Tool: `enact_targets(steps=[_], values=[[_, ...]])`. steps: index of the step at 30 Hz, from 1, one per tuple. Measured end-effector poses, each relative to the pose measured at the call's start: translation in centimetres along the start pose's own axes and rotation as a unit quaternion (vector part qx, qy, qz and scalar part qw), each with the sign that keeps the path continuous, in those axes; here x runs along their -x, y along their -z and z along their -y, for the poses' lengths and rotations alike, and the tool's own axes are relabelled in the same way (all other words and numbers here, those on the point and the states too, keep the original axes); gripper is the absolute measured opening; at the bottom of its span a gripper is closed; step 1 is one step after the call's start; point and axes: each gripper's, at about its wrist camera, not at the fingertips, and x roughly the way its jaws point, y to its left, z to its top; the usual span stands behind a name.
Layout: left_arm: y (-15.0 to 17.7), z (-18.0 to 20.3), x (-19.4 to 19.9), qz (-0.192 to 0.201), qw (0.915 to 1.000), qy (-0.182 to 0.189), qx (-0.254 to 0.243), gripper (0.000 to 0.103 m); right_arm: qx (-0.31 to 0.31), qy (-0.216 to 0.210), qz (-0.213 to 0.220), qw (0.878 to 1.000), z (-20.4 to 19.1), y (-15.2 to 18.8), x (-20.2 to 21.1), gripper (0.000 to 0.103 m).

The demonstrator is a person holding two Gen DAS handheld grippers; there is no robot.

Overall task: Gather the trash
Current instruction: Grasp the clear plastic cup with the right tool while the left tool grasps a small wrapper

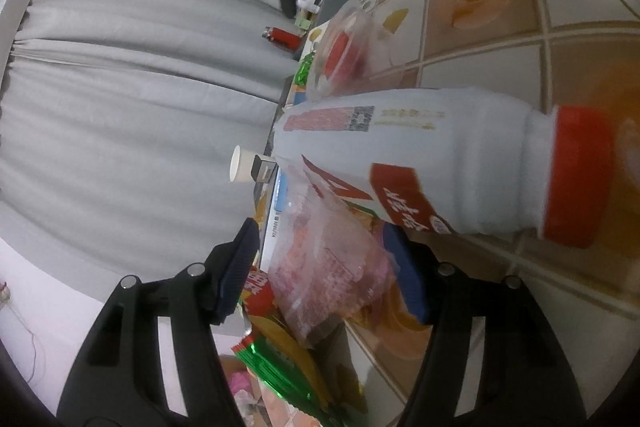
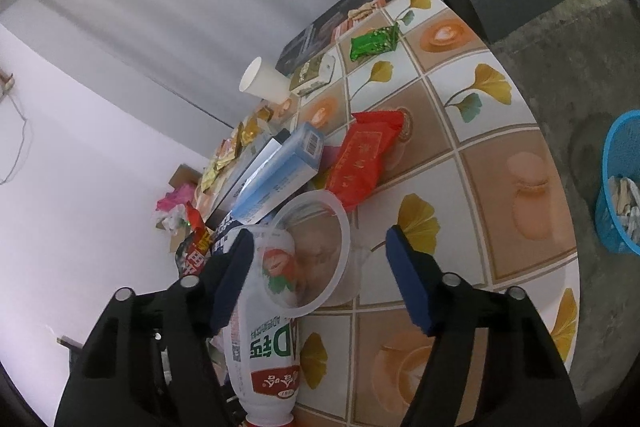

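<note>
Crinkled clear plastic, pink-printed: bag [image 1: 328, 267] nearest, lying at the cluttered edge of the table [image 2: 480, 187], between the pads of the left gripper [image 1: 320, 275]. Jaws apart; far-side pad right against the crumple, near-side pad with a sliver of daylight. Not clamped yet.

Reads as the pick-up step, both hands at once, nothing lifted. Next for the left: squeeze until both pads bite the bag, then lift clear of the wrappers underneath. Soft, slippery stuff; likely to slide out of a shallow pinch.

Left hand rolled well over, table running up the frame on its side, fingers tipped slightly down.

Just past the bag: white bottle [image 1: 420, 167] with red cap, on its side on the table.

Right gripper [image 2: 320, 279] straddling a clear plastic cup [image 2: 312, 255], also on its side, mouth toward the camera, resting against the bottle's base. Jaws apart; one pad at the rim, the other well short of it. Needs a gentle closing across the rim, since a thin wall will probably buckle. Right hand pitched downward over the near edge.

Farther off: blue-white carton [image 2: 280, 167], red wrapper [image 2: 364, 155], paper cup [image 2: 264, 81], green wrapper [image 2: 374, 43] toward the far edge.

Off the table, on the floor: blue basket [image 2: 620, 187], scraps already inside. Probable drop point.
</note>
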Motion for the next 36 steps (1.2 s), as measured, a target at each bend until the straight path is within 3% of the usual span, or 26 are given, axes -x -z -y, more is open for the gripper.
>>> enact_targets(steps=[8,16,23,25,28,36], values=[[-0.1,-0.1,0.6,-0.007,0.9998,0.018,-0.004,0.036,-0.014,0.006,-0.019,1.000,0.8,0.0,-0.5,0.044],[-0.2,-0.3,2.1,-0.003,1.0000,0.007,-0.002,0.012,-0.021,0.026,-0.044,0.998,1.3,0.3,-1.4,0.024],[-0.1,-0.8,2.7,0.002,1.0000,-0.004,-0.002,0.005,-0.026,0.023,-0.049,0.998,1.3,0.3,-1.6,0.019],[-0.3,-0.9,2.5,0.005,1.0000,-0.009,-0.001,0.004,-0.025,0.028,-0.047,0.998,1.3,0.2,-1.6,0.010],[-0.4,-1.3,2.9,0.008,0.9998,-0.016,0.003,0.003,-0.026,0.029,-0.045,0.998,1.4,0.2,-1.7,0.006],[-0.6,-2.9,3.9,0.024,0.9984,-0.046,0.021,0.002,-0.018,0.033,-0.019,0.999,0.8,0.3,0.0,0.006]])
